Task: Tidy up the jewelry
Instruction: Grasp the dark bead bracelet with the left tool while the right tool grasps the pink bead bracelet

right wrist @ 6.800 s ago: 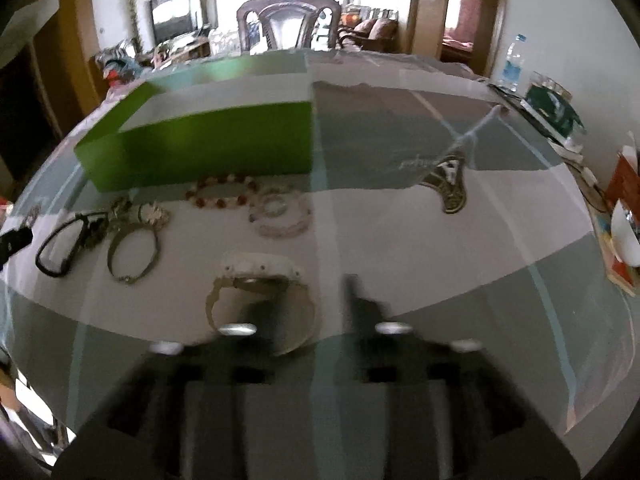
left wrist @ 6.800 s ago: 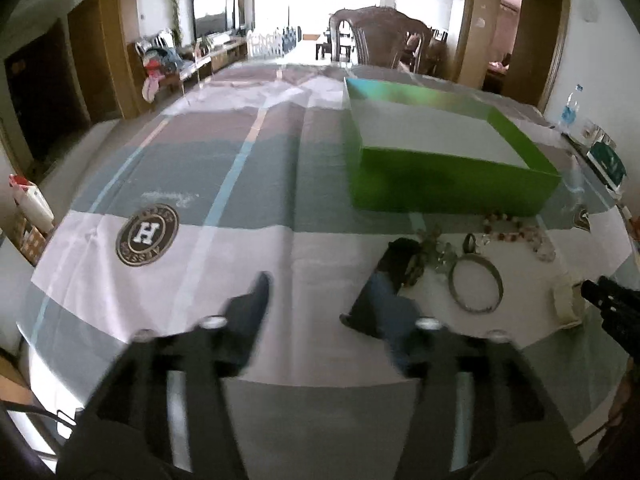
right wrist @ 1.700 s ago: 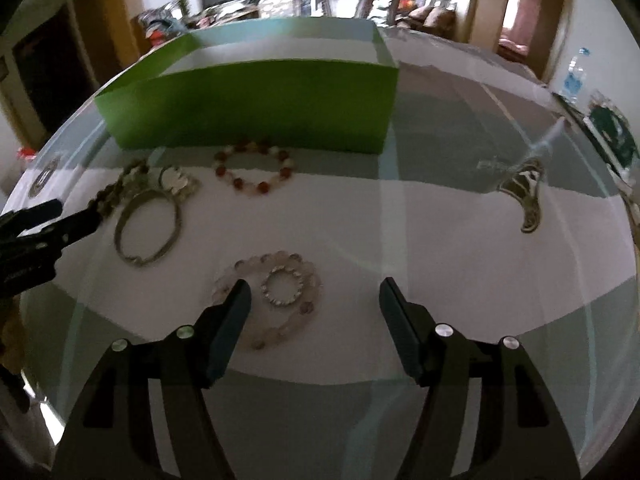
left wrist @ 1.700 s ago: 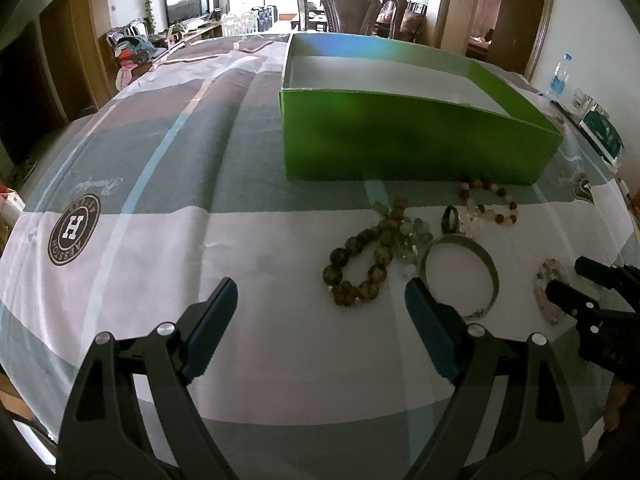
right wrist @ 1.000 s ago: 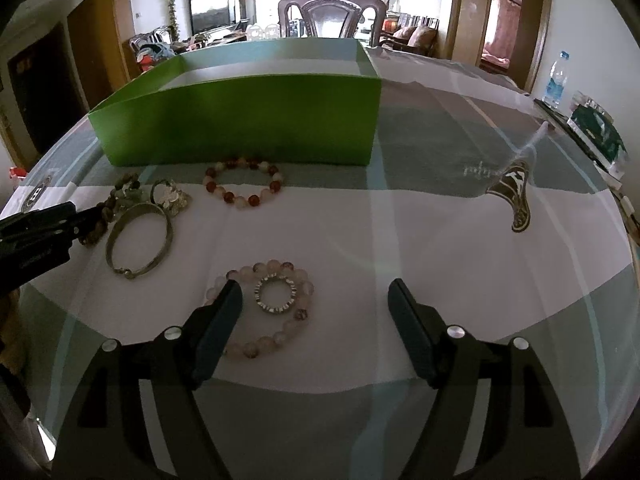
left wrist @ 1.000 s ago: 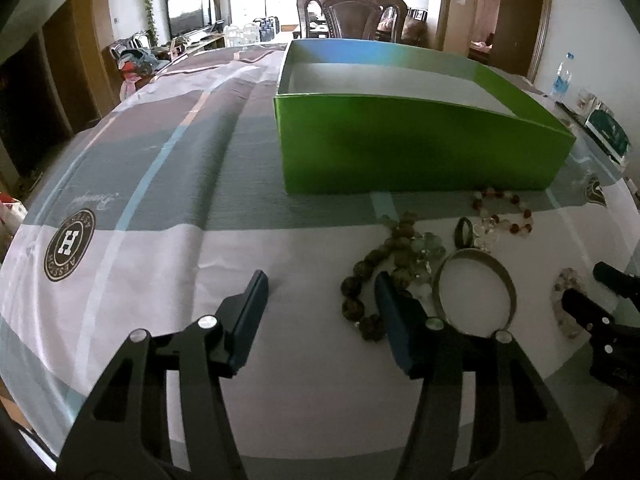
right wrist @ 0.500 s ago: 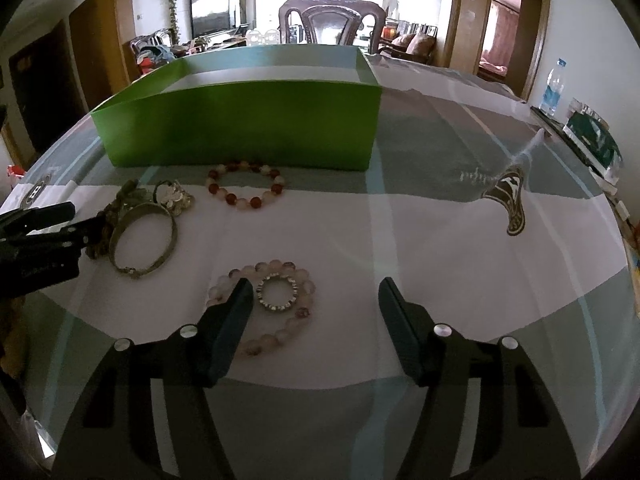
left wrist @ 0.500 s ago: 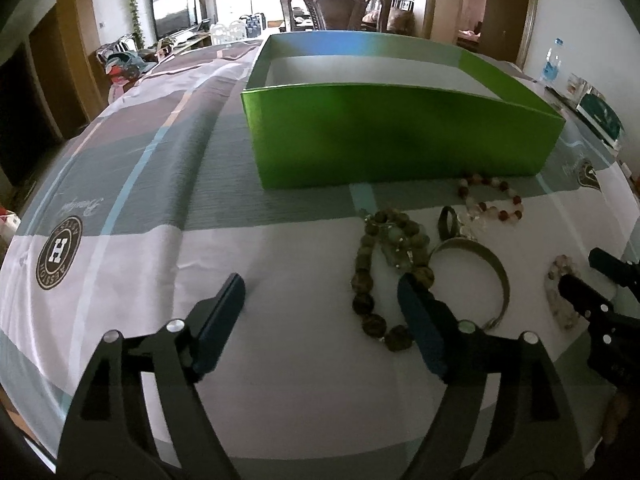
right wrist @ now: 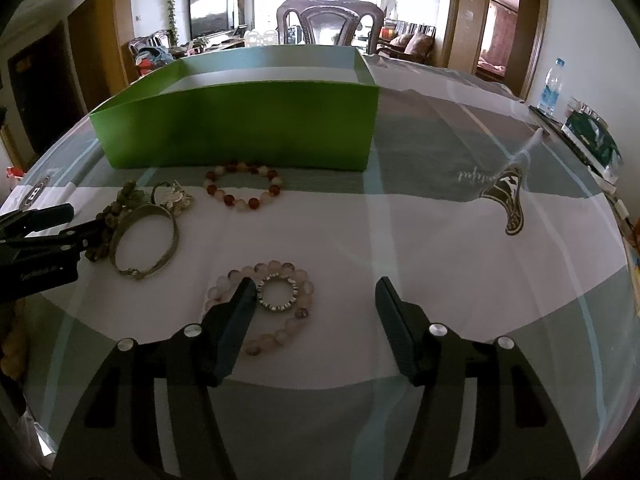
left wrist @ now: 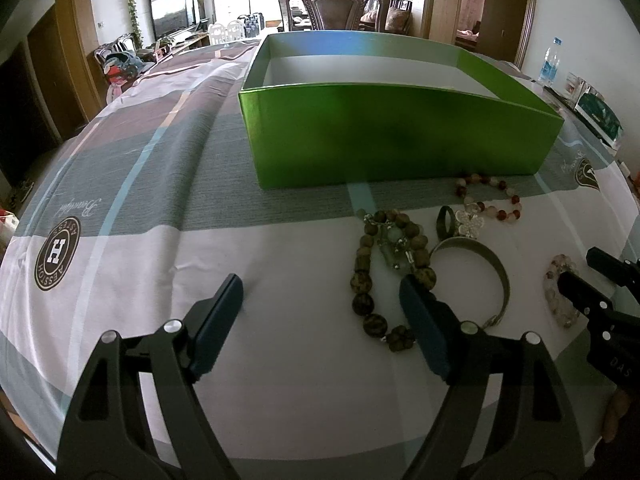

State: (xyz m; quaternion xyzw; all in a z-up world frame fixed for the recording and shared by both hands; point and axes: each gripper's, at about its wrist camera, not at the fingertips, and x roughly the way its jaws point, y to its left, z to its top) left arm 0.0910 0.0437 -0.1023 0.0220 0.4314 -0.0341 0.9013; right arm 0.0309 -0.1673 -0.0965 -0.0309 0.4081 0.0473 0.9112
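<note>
An open green box (left wrist: 400,136) stands on the checked tablecloth; it also shows in the right wrist view (right wrist: 240,128). In front of it lie a dark brown bead bracelet (left wrist: 366,280), a metal bangle (left wrist: 494,268), a butterfly ring (left wrist: 460,222) and a red-and-white bead bracelet (right wrist: 242,188). A pale pink bead bracelet (right wrist: 280,332) with a small sparkly ring (right wrist: 277,293) inside it lies nearer. My left gripper (left wrist: 320,300) is open, its right finger beside the brown beads. My right gripper (right wrist: 314,300) is open, its left finger over the pink bracelet's edge.
A wooden chair (left wrist: 334,10) stands behind the table's far edge. A water bottle (right wrist: 551,88) and a dark green packet (right wrist: 592,136) sit at the right edge. The tablecloth has printed logos (left wrist: 58,252) (right wrist: 506,196).
Both grippers hang open over the table throughout the last second. My left gripper has shifted a little nearer the brown beads. The jewelry has not moved.
</note>
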